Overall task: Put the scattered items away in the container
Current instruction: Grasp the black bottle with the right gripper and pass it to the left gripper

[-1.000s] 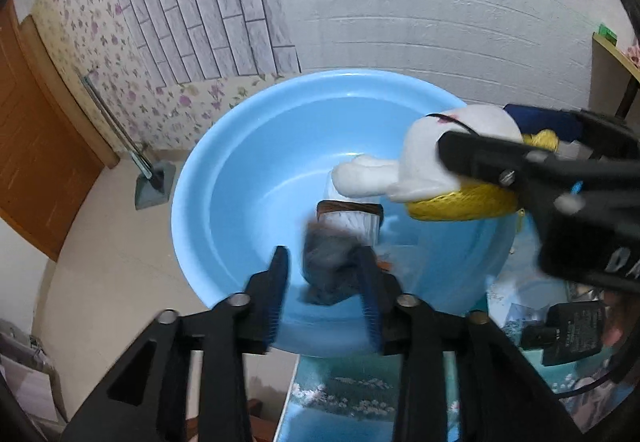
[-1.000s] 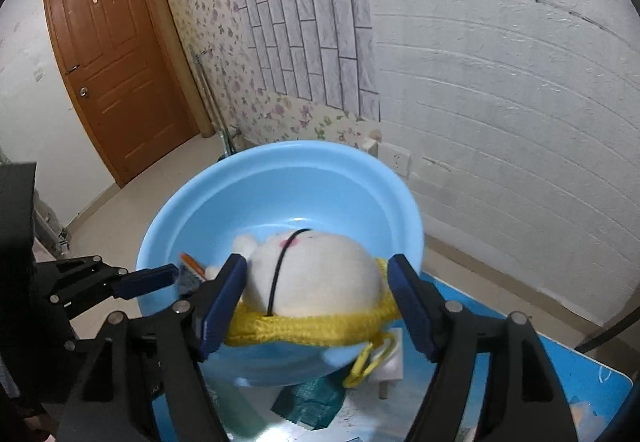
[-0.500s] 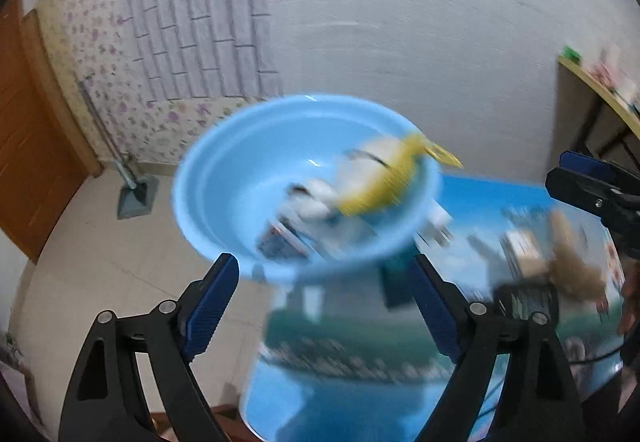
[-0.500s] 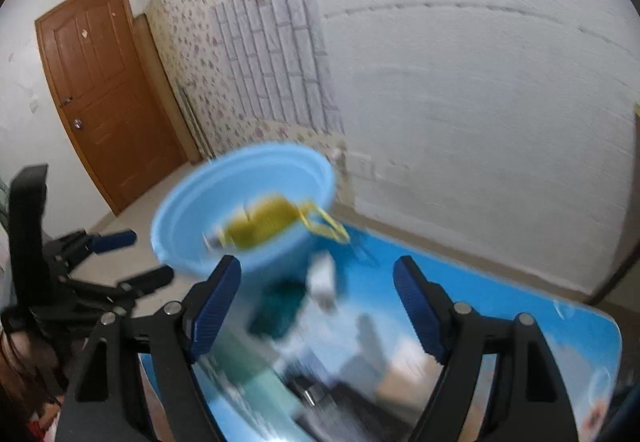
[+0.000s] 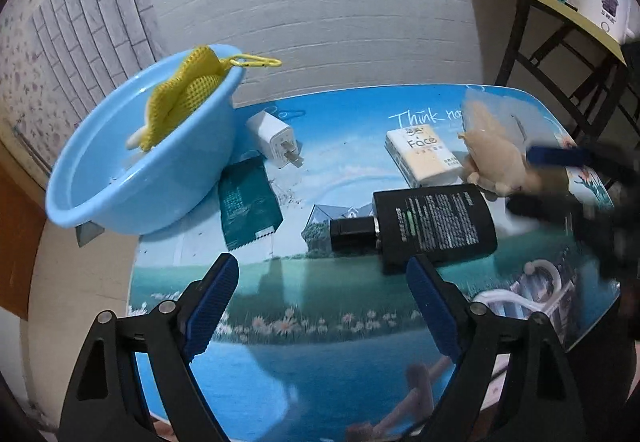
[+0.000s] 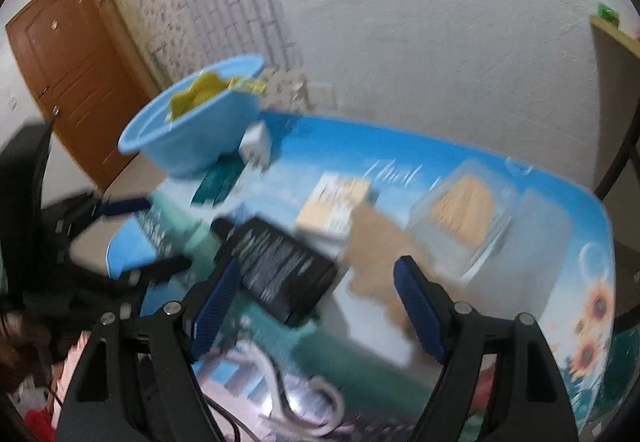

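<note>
Left wrist view: left gripper hangs over the near part of the table, jaws wide apart, having just been opening, nothing between them. Blue basin sits at the table's far left corner, overhanging the edge. Inside it a yellow net bag leans on the far rim, its clip poking over the edge. White charger plug lies just beside the basin, a green sachet next to it with one end under the basin's side. Black bottle lies flat mid-table, cap pointing left. Tissue pack lies behind it, and a tan plush toy just right of that. Right gripper shows at the right edge (blurred), beside the toy.

Right wrist view: right gripper has its jaws spread, having just been opening a little, nothing clamped. Black bottle and the tan toy lie below and beyond the fingers (heavy blur, contact cannot be told). A clear box with something orange inside sits further right. Basin is at the far left corner, yellow bag in it. Left gripper is visible at left.
</note>
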